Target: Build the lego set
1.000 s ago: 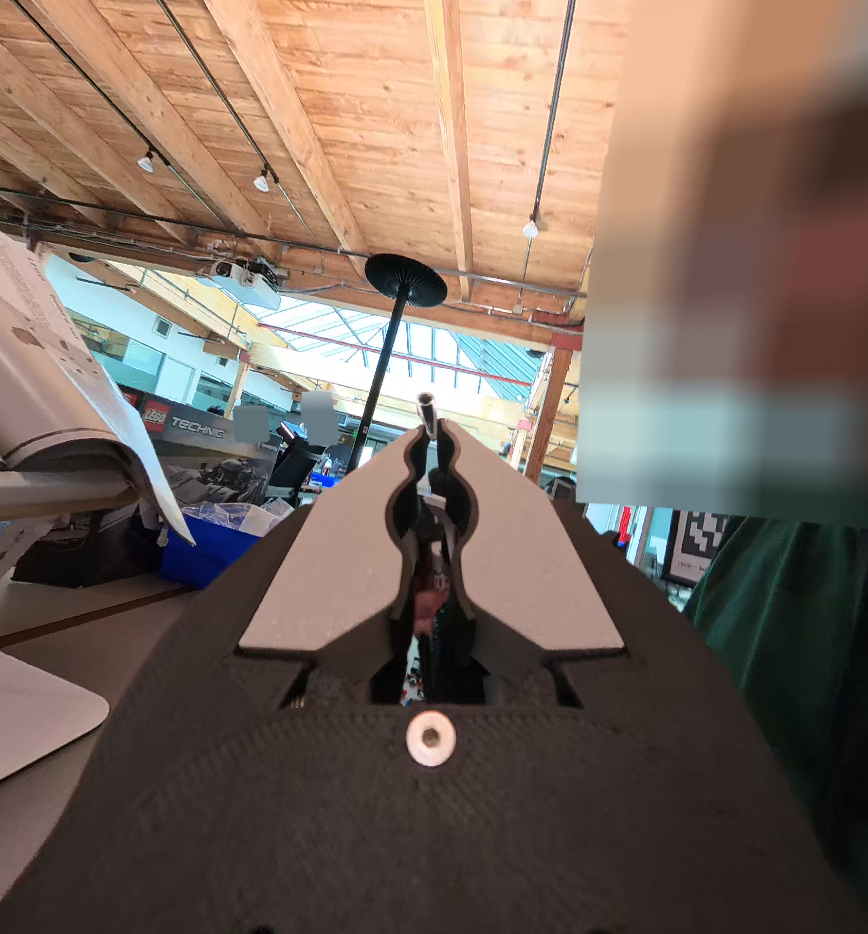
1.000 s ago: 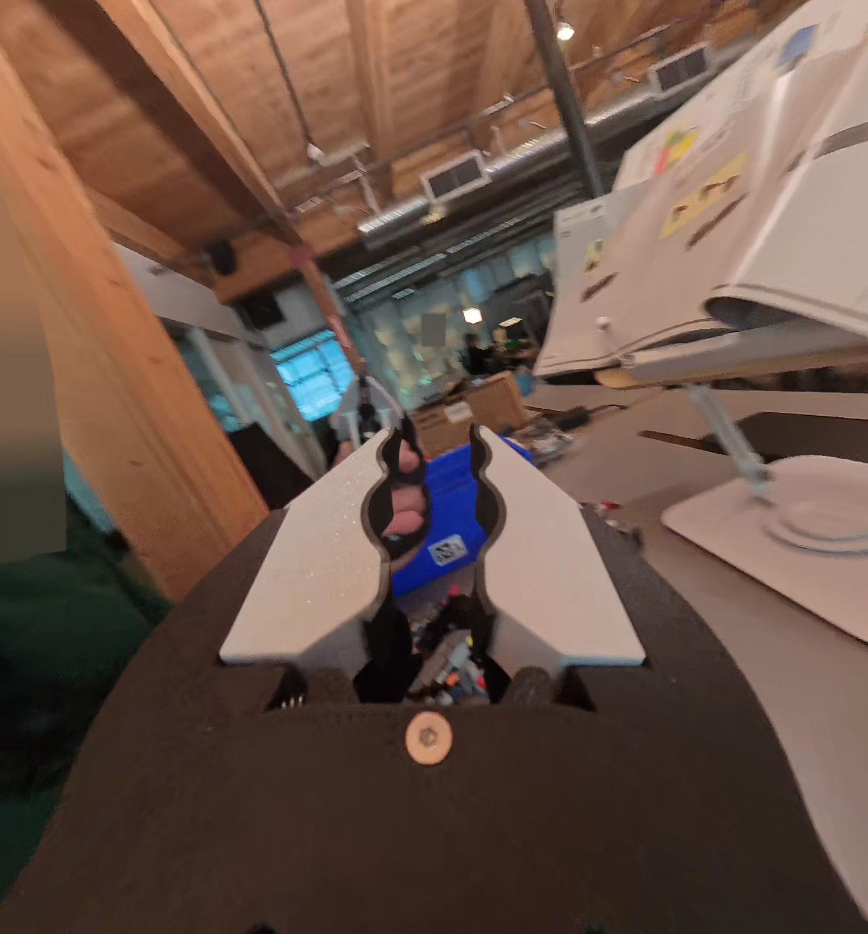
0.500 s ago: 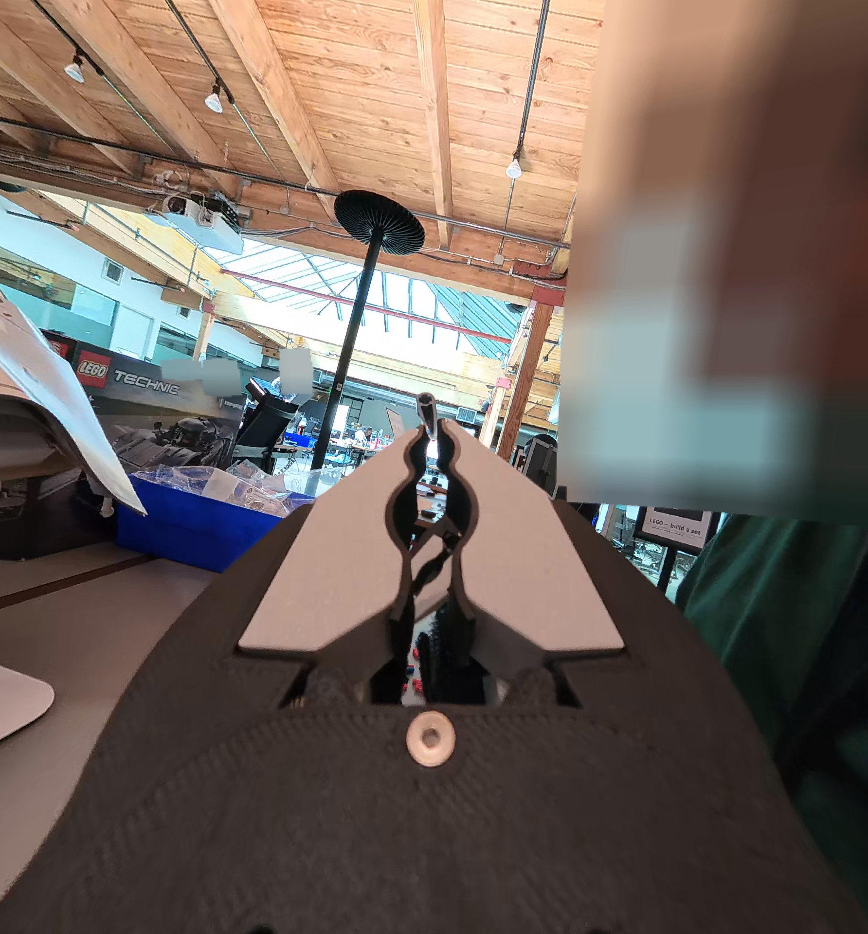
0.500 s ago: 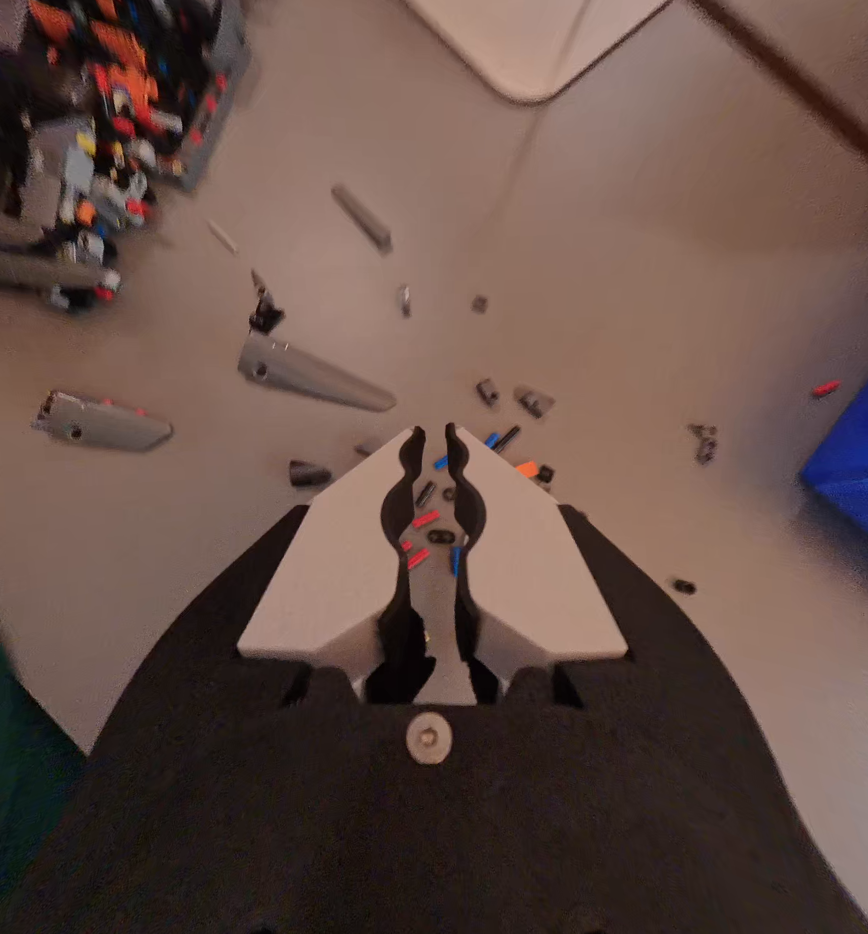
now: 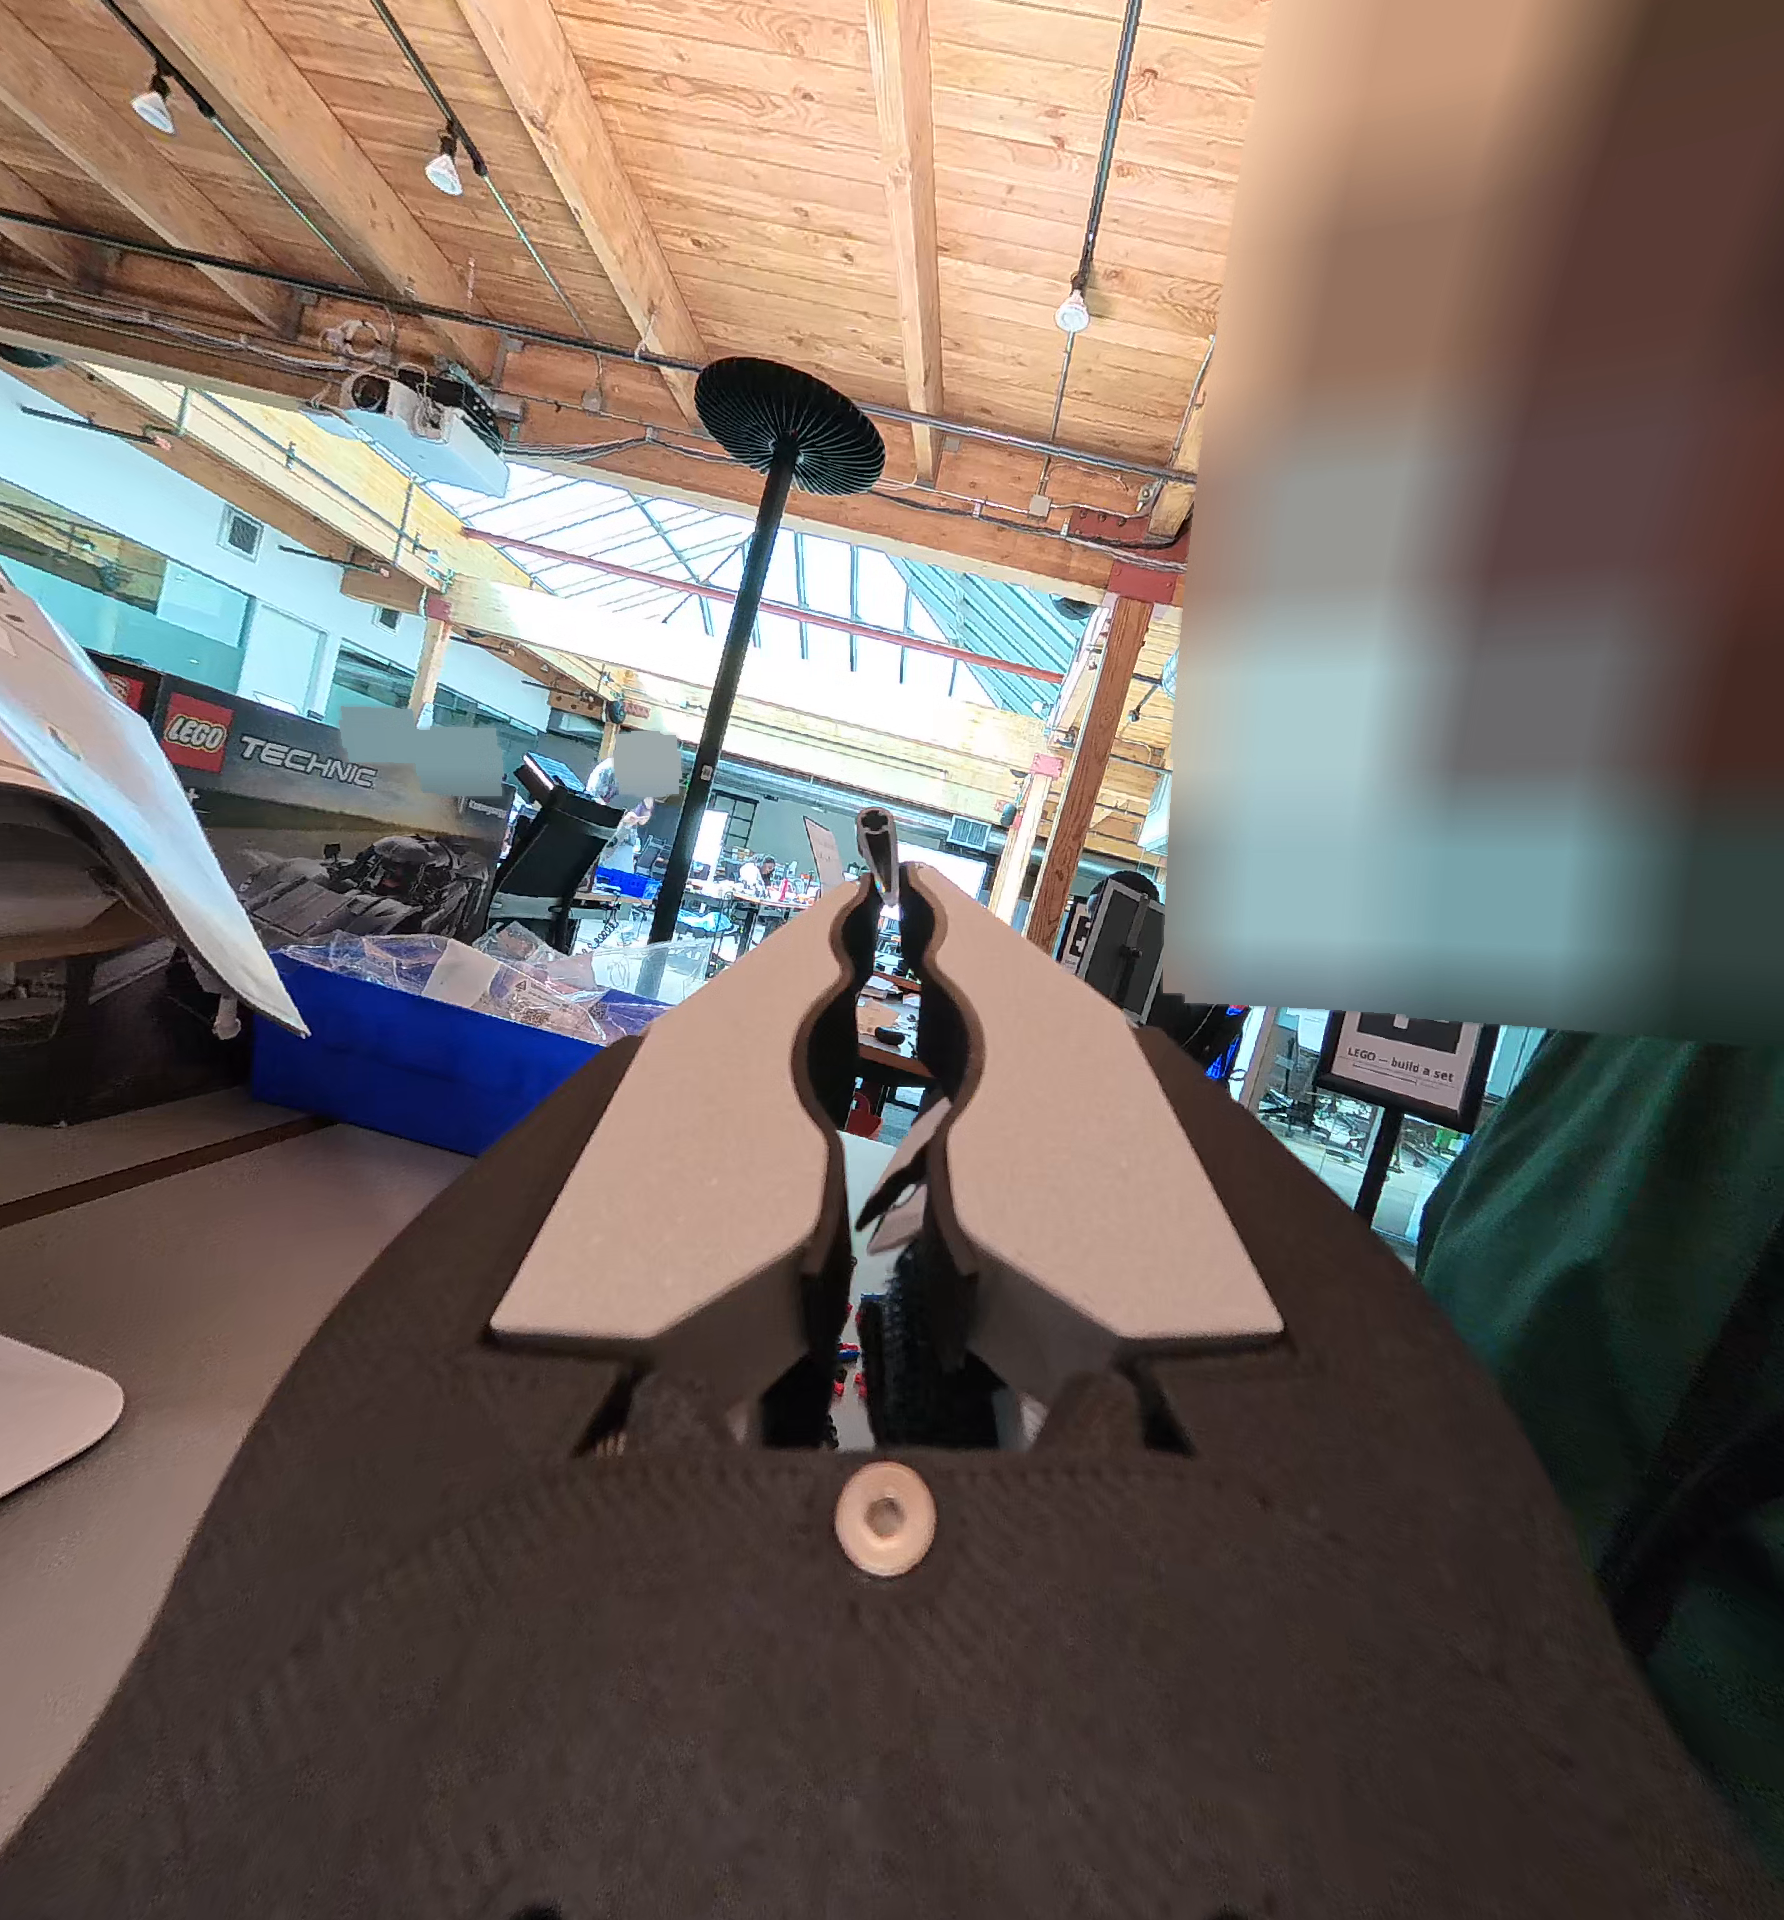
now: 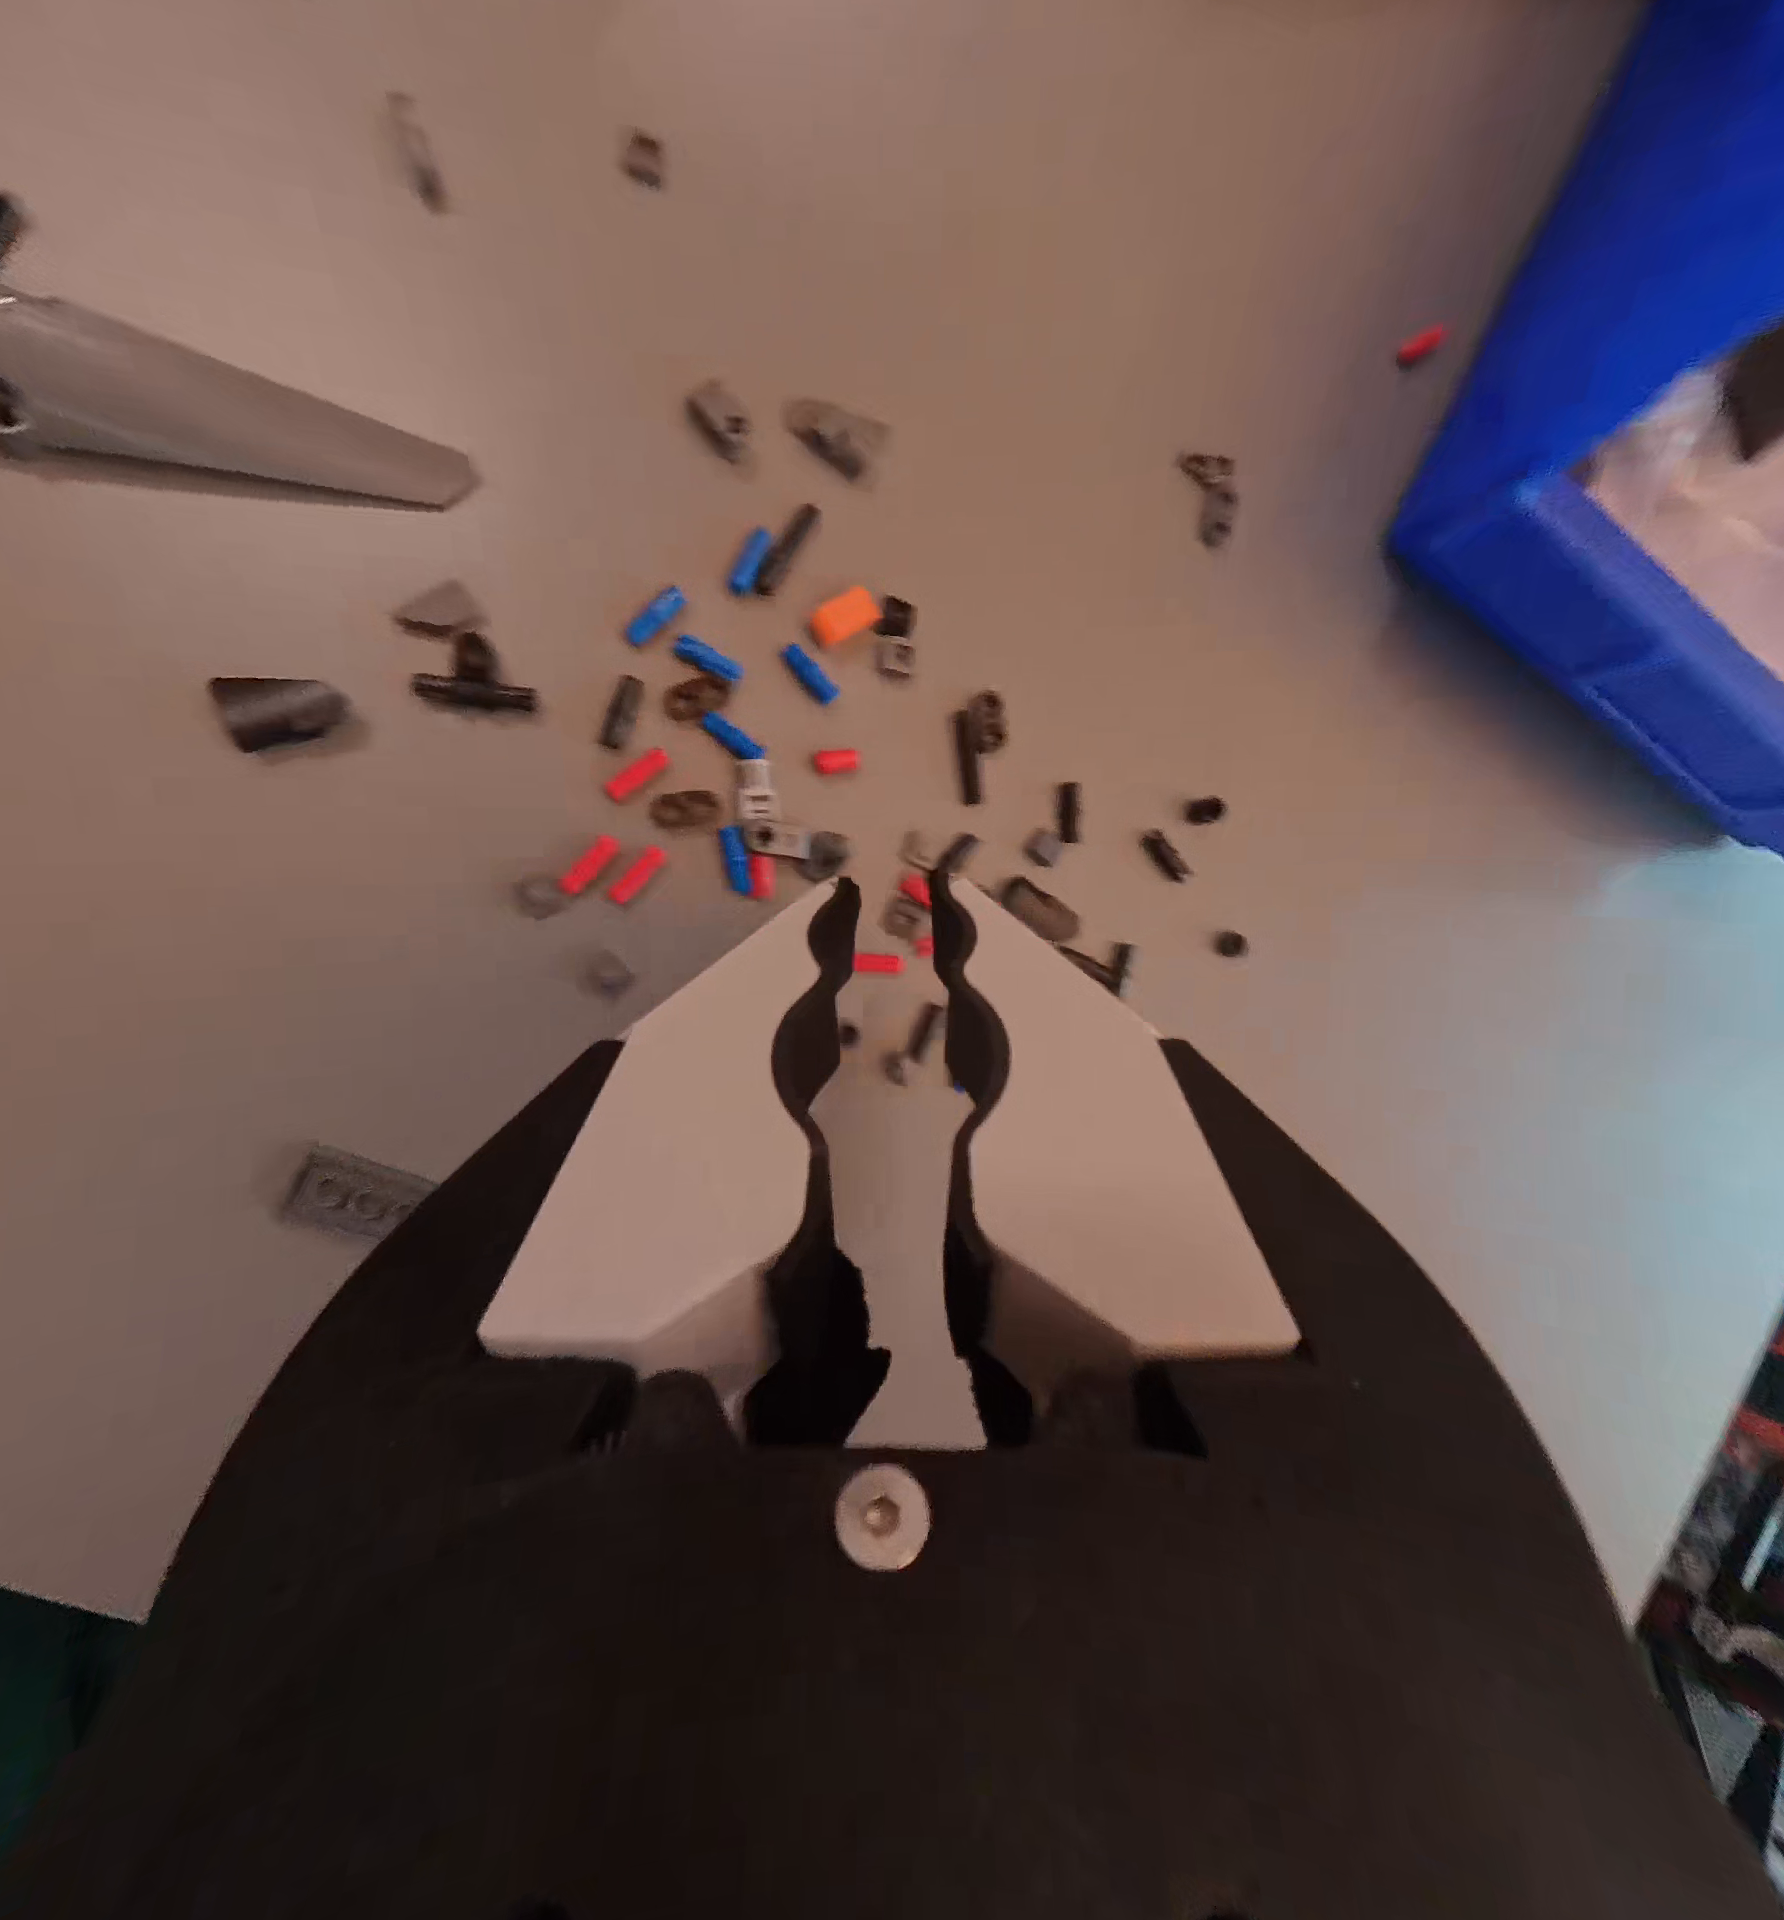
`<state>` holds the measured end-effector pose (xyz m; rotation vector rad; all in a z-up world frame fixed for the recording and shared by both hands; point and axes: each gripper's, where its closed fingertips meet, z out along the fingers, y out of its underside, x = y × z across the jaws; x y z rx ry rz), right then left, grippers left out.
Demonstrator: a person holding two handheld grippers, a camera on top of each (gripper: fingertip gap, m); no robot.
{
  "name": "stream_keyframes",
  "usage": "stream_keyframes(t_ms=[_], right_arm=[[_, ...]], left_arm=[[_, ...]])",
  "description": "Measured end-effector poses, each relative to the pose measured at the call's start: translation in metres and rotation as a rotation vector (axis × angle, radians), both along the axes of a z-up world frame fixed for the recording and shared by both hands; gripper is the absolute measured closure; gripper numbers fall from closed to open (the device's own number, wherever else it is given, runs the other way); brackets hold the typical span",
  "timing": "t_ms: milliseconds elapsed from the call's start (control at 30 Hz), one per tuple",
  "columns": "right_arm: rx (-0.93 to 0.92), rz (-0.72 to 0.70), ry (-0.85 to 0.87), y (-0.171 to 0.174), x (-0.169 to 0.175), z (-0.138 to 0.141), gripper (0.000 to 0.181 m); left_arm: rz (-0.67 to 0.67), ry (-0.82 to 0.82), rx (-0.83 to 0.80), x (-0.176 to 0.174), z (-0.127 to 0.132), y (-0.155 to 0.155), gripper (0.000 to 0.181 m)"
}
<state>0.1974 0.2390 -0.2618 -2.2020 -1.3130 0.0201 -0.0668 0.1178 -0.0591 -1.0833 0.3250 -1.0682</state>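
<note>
We reckon the loose lego pieces (image 6: 722, 717), scattered on the table left of the blue bin (image 6: 1615, 582), are light, rigid and slippery, best pinched across their short sides. Our right gripper (image 6: 890, 885) hovers above them, slightly parted and empty. Our left gripper (image 5: 883, 878) pinches a small grey axle piece (image 5: 875, 836) aloft.

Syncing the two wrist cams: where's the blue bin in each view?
Left wrist view: blue bin sits left of centre on the table, behind and left of the left claw, clear bags inside.
Right wrist view: blue bin fills the upper right corner, beyond and right of the right claw.
Shared landmark: the pale table the bin stands on.
</note>
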Motion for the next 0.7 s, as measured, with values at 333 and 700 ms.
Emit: stream_keyframes(t_ms=[333,700], right_arm=[[0.018,-0.038,0.016,0.025,0.012,0.023,0.171],[-0.163,-0.046,-0.135,0.02,0.026,-0.035,0.172]], left_arm=[[0.005,0.012,0.0,0.001,-0.001,0.0,0.18],[0.003,0.013,-0.001,0.001,0.0,-0.001,0.18]])
